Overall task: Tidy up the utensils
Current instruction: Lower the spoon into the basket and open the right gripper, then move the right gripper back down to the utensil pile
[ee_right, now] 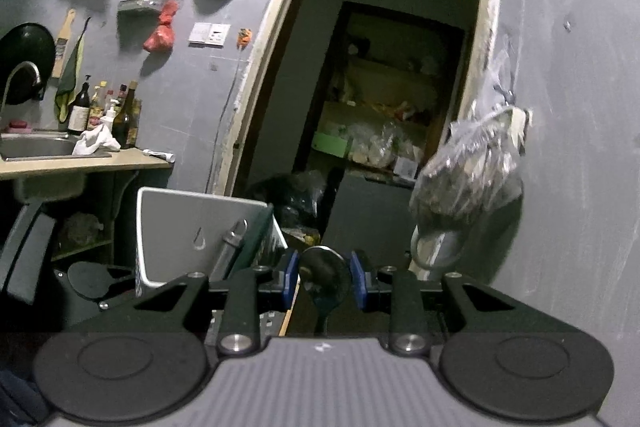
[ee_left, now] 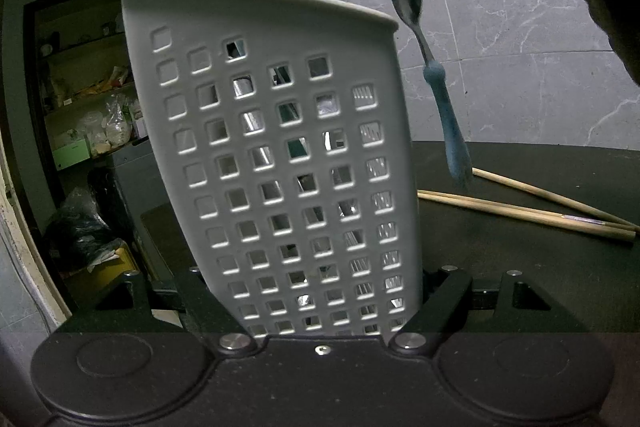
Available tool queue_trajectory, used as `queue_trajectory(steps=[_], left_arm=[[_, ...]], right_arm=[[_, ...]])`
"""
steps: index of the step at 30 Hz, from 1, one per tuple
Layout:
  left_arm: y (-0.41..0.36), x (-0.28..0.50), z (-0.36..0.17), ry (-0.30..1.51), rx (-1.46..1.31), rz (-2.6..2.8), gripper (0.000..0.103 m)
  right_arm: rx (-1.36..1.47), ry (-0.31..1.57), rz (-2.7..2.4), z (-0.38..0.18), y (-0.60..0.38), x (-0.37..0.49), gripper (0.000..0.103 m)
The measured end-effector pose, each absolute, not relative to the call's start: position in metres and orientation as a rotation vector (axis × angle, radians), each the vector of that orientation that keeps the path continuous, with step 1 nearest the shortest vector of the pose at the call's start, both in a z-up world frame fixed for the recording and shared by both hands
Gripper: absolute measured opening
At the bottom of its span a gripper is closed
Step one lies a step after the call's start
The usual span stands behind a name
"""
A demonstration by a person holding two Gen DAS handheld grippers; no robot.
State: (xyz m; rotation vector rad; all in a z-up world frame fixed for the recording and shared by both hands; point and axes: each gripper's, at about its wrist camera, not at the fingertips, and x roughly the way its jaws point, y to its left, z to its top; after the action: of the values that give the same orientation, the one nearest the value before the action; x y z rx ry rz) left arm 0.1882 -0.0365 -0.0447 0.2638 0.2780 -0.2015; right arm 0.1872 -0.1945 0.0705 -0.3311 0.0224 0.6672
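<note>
The left gripper clamps a white perforated utensil basket already holding some cutlery, while the right gripper pinches a blue-handled spoon just beside its rim, and wooden chopsticks wait on the table.

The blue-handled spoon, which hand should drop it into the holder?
Right. The right hand-held gripper already grips the spoon by its bowl beside the white holder; the left hand-held gripper is clamped on the holder.
</note>
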Motion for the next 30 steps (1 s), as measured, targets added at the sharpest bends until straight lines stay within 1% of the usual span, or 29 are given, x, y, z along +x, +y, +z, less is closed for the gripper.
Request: queue_trajectory(steps=[5, 12, 15, 16, 19, 26, 30], left_arm=[[-0.037, 0.188, -0.045, 0.278, 0.264, -0.201, 0.08], [-0.037, 0.188, -0.045, 0.278, 0.263, -0.2, 0.08], [-0.037, 0.187, -0.045, 0.278, 0.263, -0.2, 0.08], [-0.038, 0.187, -0.045, 0.277, 0.264, -0.199, 0.08], [-0.037, 0.187, -0.045, 0.278, 0.264, -0.2, 0.08], [-0.036, 0.191, -0.042, 0.289, 0.257, -0.201, 0.08], [-0.033, 0.191, -0.043, 0.287, 0.255, -0.201, 0.08]], right_arm=[[-0.351, -0.023, 0.672, 0.091, -0.192, 0.185, 0.031], [-0.393, -0.175, 0.688, 0.132, -0.184, 0.173, 0.031], [-0.378, -0.229, 0.728, 0.145, -0.175, 0.173, 0.029], [-0.369, -0.241, 0.748, 0.147, -0.171, 0.174, 0.004], [-0.337, -0.243, 0.802, 0.15, -0.161, 0.179, 0.003], [-0.353, -0.079, 0.889, 0.124, -0.135, 0.201, 0.003], [-0.325, -0.042, 0.876, 0.113, -0.142, 0.205, 0.004]])
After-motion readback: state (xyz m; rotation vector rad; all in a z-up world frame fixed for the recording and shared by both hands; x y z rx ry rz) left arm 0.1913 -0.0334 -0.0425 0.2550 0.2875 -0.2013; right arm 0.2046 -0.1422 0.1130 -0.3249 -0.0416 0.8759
